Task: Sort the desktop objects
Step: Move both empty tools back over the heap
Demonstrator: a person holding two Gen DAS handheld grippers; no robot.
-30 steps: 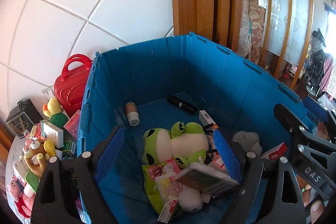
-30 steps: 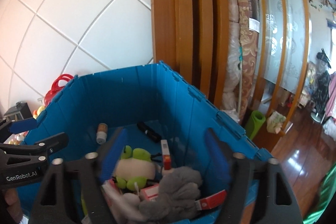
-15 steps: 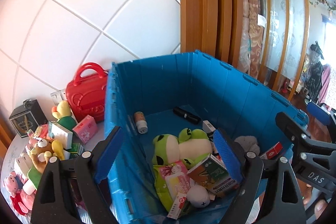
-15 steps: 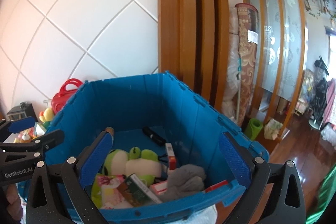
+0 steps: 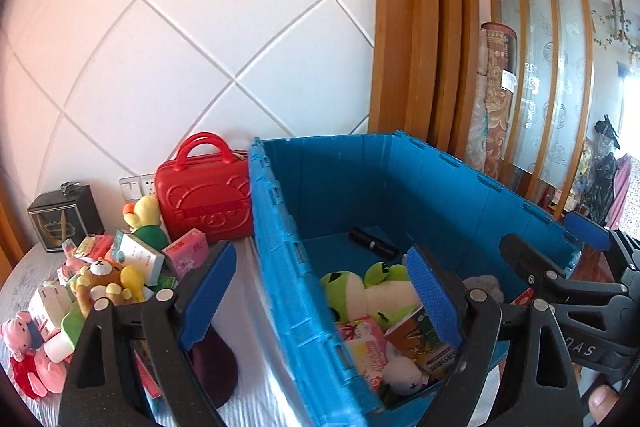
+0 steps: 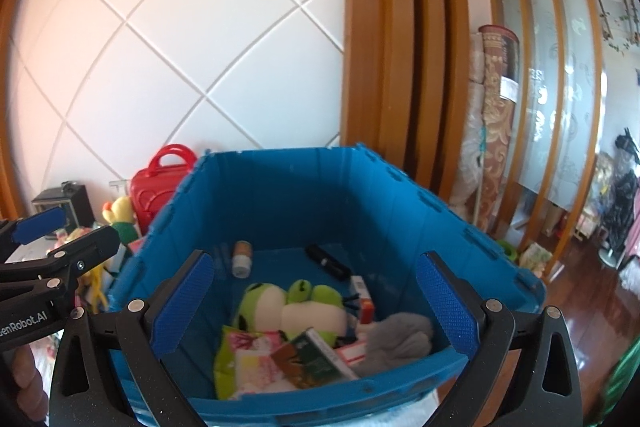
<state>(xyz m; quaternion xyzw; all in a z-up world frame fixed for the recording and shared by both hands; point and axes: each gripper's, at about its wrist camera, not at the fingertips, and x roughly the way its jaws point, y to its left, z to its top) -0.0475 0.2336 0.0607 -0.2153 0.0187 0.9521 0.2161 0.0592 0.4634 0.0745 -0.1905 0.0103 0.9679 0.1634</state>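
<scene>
Right wrist view: blue crate (image 6: 280, 195) holds a green frog plush (image 6: 288, 311), grey plush (image 6: 400, 337) and small boxes.
Right gripper (image 6: 316, 303): spread wide, nothing between its pads.
Left gripper (image 5: 320, 295): wide apart, empty, straddling the crate's left wall.
Worktop (image 5: 248, 307): toy pile (image 5: 104, 279) left of crate.

Both grippers have drawn back from the blue crate (image 6: 440, 227); the right gripper (image 6: 320, 307) has spread fully, empty, and the grey plush (image 6: 400, 343) lies inside.
</scene>
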